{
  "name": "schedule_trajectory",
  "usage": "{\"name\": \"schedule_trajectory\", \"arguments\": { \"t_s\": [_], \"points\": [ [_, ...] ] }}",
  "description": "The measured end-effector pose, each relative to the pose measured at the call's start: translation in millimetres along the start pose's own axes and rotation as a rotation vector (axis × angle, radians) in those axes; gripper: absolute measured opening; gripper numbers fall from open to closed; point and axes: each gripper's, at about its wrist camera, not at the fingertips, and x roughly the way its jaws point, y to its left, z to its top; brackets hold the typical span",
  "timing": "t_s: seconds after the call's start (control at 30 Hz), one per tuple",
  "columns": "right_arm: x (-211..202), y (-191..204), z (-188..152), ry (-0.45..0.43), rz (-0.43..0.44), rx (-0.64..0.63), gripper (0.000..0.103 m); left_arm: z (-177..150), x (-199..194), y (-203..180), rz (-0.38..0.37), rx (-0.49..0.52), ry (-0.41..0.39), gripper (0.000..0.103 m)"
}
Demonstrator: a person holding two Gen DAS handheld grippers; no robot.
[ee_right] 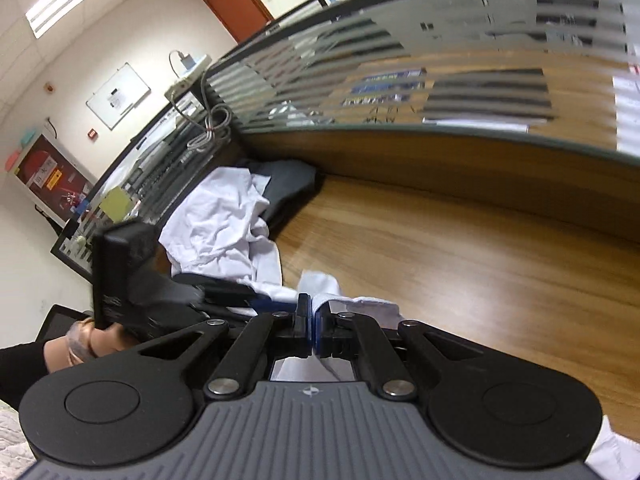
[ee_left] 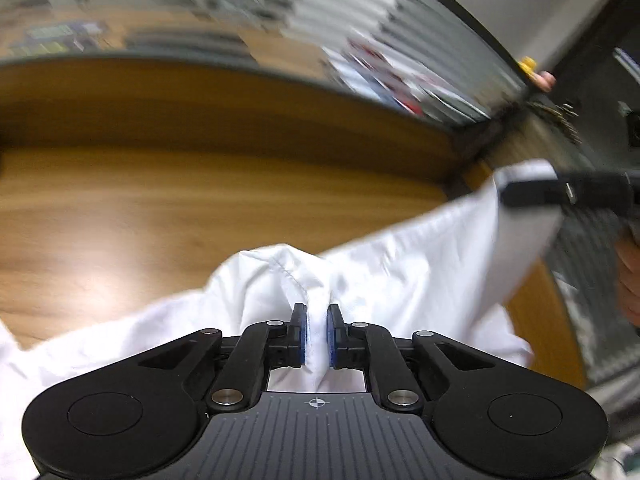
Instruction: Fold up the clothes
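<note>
**White garment pinched at two points above the wooden tabletop**

White garment [ee_left: 360, 280] fills the lower middle of the left wrist view, its cloth bunched into a ridge that runs up between the blue pads of the left claw [ee_left: 317, 334]. The pads are drawn in on that fold, with only the cloth between them. From there the fabric stretches up and to the right, where the right claw [ee_left: 520, 192] grips a far corner, lifted off the wooden tabletop [ee_left: 140, 208]. A hand [ee_left: 630, 276] shows at the right edge. A frosted striped partition [ee_left: 280, 8] stands behind the tabletop.

In the right wrist view, the right claw [ee_right: 311, 330] is pressed together on a thin edge of the white garment [ee_right: 352, 304]. Beyond it, a crumpled pile of white and dark clothes [ee_right: 240, 216] lies on the tabletop [ee_right: 460, 260] by the partition [ee_right: 440, 60]. The left claw [ee_right: 240, 294] appears at the left, blurred, with a hand [ee_right: 80, 340] beneath it.
</note>
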Motion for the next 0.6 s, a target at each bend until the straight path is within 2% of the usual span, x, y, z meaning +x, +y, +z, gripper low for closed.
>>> {"name": "schedule_trajectory", "arguments": {
  "t_s": [0.13, 0.23, 0.37, 0.47, 0.53, 0.6],
  "points": [
    [-13.9, -2.4, 4.7, -0.053, 0.000, 0.020, 0.001, -15.0, 11.2, -8.2, -0.112, -0.014, 0.089, 0.009],
    [-14.6, 3.4, 5.3, -0.067, 0.037, 0.014, 0.001, -22.0, 21.7, -11.5, -0.179, -0.084, 0.102, 0.009],
    [-11.3, 34.2, 1.0, -0.039, 0.140, -0.095, 0.001, -17.4, 30.9, -8.2, -0.228, -0.174, 0.042, 0.009],
    [-5.4, 66.8, -9.6, 0.024, 0.173, -0.240, 0.001, -14.1, 35.9, -7.0, -0.253, -0.228, -0.008, 0.007],
    [-3.6, 83.9, -18.6, 0.054, 0.176, -0.323, 0.003, -12.4, 30.4, -12.3, -0.214, -0.192, -0.070, 0.007],
    [-9.4, 90.9, -23.3, 0.039, 0.161, -0.350, 0.004, -12.5, 26.3, -15.6, -0.174, -0.181, -0.127, 0.007]
  ]
}}
